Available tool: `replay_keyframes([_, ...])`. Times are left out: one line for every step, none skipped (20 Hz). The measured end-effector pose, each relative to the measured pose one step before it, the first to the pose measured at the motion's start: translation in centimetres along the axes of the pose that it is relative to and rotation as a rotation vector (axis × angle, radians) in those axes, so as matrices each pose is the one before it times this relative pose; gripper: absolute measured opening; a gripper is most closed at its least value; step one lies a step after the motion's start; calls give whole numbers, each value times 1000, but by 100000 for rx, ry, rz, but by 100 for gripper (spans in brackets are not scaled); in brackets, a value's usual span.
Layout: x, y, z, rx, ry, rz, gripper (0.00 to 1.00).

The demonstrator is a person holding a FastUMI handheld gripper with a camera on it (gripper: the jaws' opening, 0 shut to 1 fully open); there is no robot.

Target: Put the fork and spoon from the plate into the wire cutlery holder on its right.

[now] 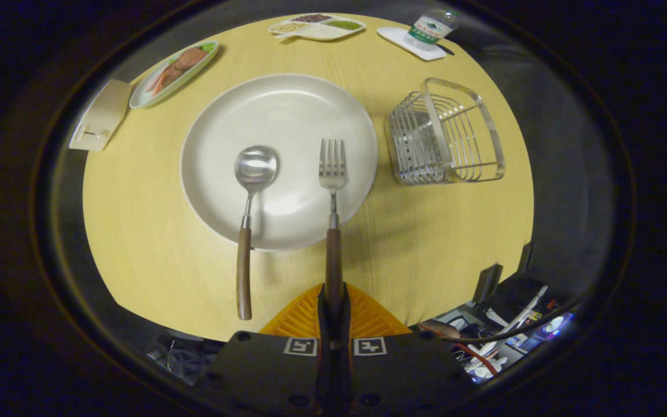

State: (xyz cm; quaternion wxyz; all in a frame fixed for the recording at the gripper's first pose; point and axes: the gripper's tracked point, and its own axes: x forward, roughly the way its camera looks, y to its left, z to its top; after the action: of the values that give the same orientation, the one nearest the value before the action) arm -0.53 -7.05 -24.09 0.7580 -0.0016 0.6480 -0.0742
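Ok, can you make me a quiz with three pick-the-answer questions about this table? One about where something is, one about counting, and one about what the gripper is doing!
1. Where is the wire holder?
A. On the plate
B. On the table, right of the plate
C. Under the spoon

2. How many prongs does the fork have?
A. Two
B. Four
C. Six

3. What is the gripper doing?
A. Shut on the fork's handle
B. Open above the spoon
C. Holding the bottle

Answers:
1. B, the holder stands on the yellow table beside the plate, not touching it.
2. B, four prongs show on the fork's head lying on the plate.
3. A, both fingers press the wooden handle's near end, while the spoon lies free to the left.
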Motion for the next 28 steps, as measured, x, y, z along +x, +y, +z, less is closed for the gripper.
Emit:
replay_keyframes([-703, -77, 111, 389, -320, -210, 9])
replay_keyframes([-713, 42, -19, 537, -76, 269, 9])
replay_keyframes([-809, -73, -66, 640, 415, -37, 9])
replay_keyframes([-871, -118, -78, 468, 337, -135, 9])
replay_keyframes([-898, -239, -29, 724, 444, -216, 9])
replay_keyframes([-988, -332, 57, 1237, 24, -131, 9])
replay_keyframes([-878, -283, 125, 1390, -224, 245, 9])
replay_keyframes([-910, -363, 168, 2126, -127, 312, 9])
replay_keyframes([-961, -342, 221, 2008, -75, 646, 9])
replay_keyframes([-841, -573, 197, 2278, 216, 330, 9])
replay_keyframes([-753, -600, 294, 2565, 36, 320, 9])
replay_keyframes([-662, -624, 347, 3015, 250, 265, 9])
replay_keyframes([-509, -683, 375, 2867, 293, 154, 9])
replay_keyframes([-270, -722, 338, 2321, 778, 134, 9])
replay_keyframes([-66, -738, 312, 1972, 1260, -65, 9])
replay_keyframes([87, -595, 329, 1575, 1668, 223, 9])
replay_keyframes([244, -475, 318, 1398, 1706, 598, 9])
replay_keyframes([395, -313, 498, 1522, 1425, 977, 9])
replay_keyframes([445, -195, 427, 1340, 1227, 1306, 9])
replay_keyframes([492, -230, 329, 772, 1327, 509, 9])
replay_keyframes([638, -309, 227, -37, 1933, -342, 9])
replay_keyframes([489, -418, 86, -1216, 2163, -660, 9])
replay_keyframes([603, -166, 209, -1581, 1849, -46, 9])
replay_keyframes([520, 128, 294, -747, 1502, 1184, 9])
replay_keyframes([580, 145, 231, 365, 1137, 1166, 9])
replay_keyframes([454, 7, 417, 296, 699, 797, 9])
replay_keyframes([385, -138, 326, -159, 917, 116, 9])
replay_keyframes([363, -226, 237, -860, 1132, -534, 9])
